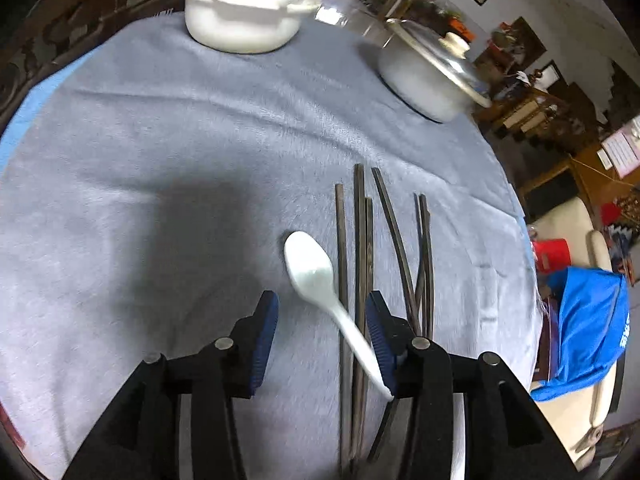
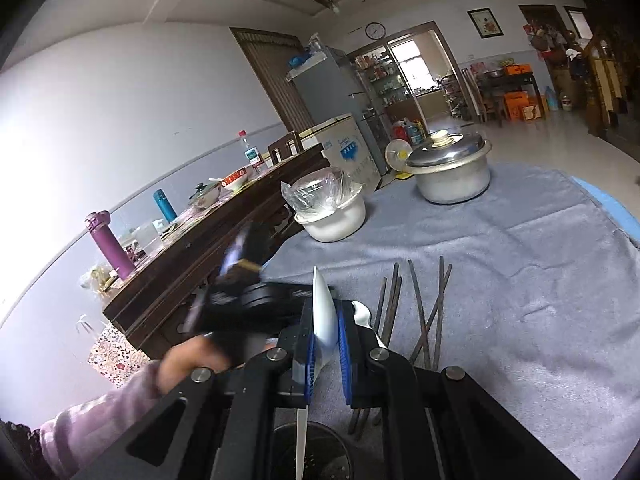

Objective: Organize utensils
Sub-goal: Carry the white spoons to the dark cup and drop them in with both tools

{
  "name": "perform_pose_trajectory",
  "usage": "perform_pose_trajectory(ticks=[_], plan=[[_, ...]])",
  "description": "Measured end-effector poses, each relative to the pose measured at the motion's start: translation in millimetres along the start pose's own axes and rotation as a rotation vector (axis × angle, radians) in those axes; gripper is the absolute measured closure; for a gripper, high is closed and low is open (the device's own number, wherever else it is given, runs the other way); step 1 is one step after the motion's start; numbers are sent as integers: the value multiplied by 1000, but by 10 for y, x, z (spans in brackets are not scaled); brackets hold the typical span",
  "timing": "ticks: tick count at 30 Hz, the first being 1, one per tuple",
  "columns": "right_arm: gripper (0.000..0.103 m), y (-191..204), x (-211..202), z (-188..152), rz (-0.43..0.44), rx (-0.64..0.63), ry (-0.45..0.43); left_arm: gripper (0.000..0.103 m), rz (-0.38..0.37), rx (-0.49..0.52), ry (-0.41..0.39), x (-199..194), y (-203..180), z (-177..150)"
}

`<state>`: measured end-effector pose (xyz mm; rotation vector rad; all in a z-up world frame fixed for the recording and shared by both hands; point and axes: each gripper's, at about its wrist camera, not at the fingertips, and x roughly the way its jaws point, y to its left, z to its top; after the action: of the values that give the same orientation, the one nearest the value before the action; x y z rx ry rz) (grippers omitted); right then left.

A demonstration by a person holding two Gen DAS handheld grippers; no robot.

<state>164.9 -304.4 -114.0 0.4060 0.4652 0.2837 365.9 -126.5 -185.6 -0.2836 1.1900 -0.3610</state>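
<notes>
A white plastic spoon [image 1: 316,276] lies on the grey cloth, its handle running back against the right finger of my left gripper [image 1: 322,320], which is open around it. Several dark chopsticks [image 1: 362,248] lie side by side just right of the spoon; they also show in the right wrist view [image 2: 416,304]. My right gripper [image 2: 326,344] is shut on a second white spoon [image 2: 322,320], held on edge above the cloth. A dark round holder [image 2: 308,452] sits below it. The left gripper's black body [image 2: 256,300] is blurred at left.
A white pot with plastic film [image 1: 240,16] and a lidded metal pot [image 1: 432,72] stand at the table's far side, also seen in the right wrist view [image 2: 332,216] [image 2: 452,176]. A blue-draped chair [image 1: 588,328] stands off the right edge. A dark sideboard [image 2: 192,256] is left.
</notes>
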Motion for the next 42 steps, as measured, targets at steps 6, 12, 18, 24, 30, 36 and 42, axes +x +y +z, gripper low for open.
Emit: perform_pose_trajectory(ticks=[6,12,18,24,30,36,42], plan=[[92,94,-52,-69,-38,-68,-29,72,29,-24,27,337,-86,113],[92,85,-26,-100,-41,-76,-23,98,39,33,-19,346,-152,82],[92,79,-47,-109,-58,-81,-35,101,3,89,-83,47,-168,41],[92,107,-59,-153,-95,-81,-46,101,-40,80,-134,-281,-62,15],[92,191,-141,-162,-125,-119,-94,100,-77,131,-224,-770,-69,-128],[92,188,-170,-247,-128,-124,-131,100,-226,258,-434,-1536,-367,-676],[92,141,-259,-376,-145,-126,-130,100,-298,397,-599,-1714,-461,-1317]])
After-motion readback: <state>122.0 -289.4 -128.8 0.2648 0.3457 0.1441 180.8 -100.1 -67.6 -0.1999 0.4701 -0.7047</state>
